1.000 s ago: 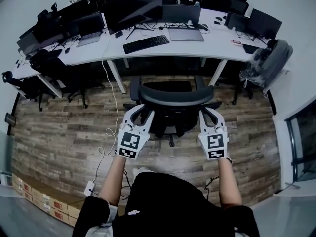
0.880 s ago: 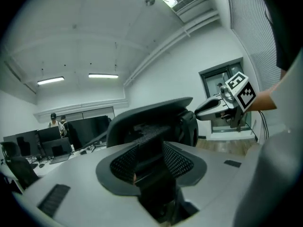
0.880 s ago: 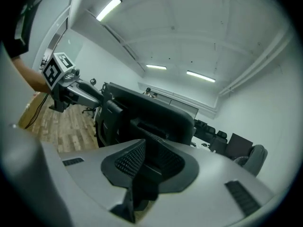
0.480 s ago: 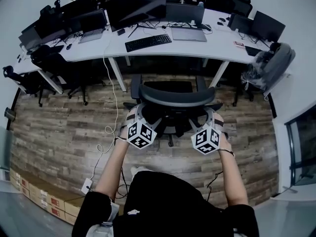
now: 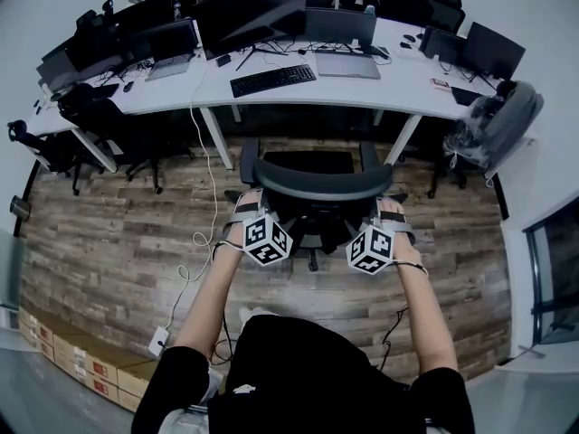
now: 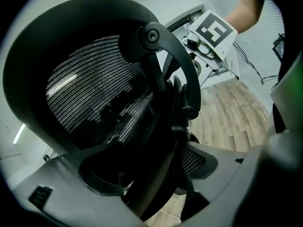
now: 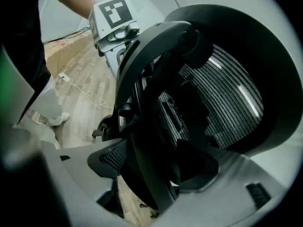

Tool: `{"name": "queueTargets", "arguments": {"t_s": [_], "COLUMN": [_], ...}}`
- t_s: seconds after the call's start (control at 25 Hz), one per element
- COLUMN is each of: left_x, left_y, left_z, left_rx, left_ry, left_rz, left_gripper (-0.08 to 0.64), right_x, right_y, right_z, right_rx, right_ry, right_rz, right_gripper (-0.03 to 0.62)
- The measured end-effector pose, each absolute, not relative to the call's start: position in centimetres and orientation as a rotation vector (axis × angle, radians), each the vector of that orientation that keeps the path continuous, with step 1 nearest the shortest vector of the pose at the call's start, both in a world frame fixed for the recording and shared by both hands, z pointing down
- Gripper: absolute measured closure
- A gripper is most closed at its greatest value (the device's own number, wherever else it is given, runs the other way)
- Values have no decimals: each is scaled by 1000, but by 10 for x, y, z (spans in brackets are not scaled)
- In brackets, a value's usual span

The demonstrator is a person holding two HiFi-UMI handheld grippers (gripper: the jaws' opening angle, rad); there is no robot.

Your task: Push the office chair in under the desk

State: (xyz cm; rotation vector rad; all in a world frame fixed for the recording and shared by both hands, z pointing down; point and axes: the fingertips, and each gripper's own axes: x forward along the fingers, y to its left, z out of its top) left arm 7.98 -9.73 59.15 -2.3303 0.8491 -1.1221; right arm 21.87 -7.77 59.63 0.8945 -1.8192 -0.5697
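Both grippers have sunk and rolled since a second ago, and their jaws have just been opening. Now the left gripper and the right gripper stand wide open, one at each side of the chair. In each gripper view the dark frame of its back passes between the jaws, but the pads do not seem to press on it. The chair is just ahead of the jaws, in front of the desk, with its back still clear of the desk edge. I judge that the pushing itself is still left to do.
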Motion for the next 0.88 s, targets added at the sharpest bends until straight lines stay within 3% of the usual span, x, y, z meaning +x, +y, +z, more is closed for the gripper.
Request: {"name": "queueTargets", "arguments": {"t_s": [0.88], "left_x": [76], "left_y": [-122], "left_z": [599], "left_rx": [-2297], "left_ry": [781], "left_rz": [-1194], "left_gripper": [193], "right_x": [208], "right_y": [-112], "right_z": [608], "right_rx": [848], "right_ry": [-1763], "right_rz": [-670], "right_gripper": [279]}}
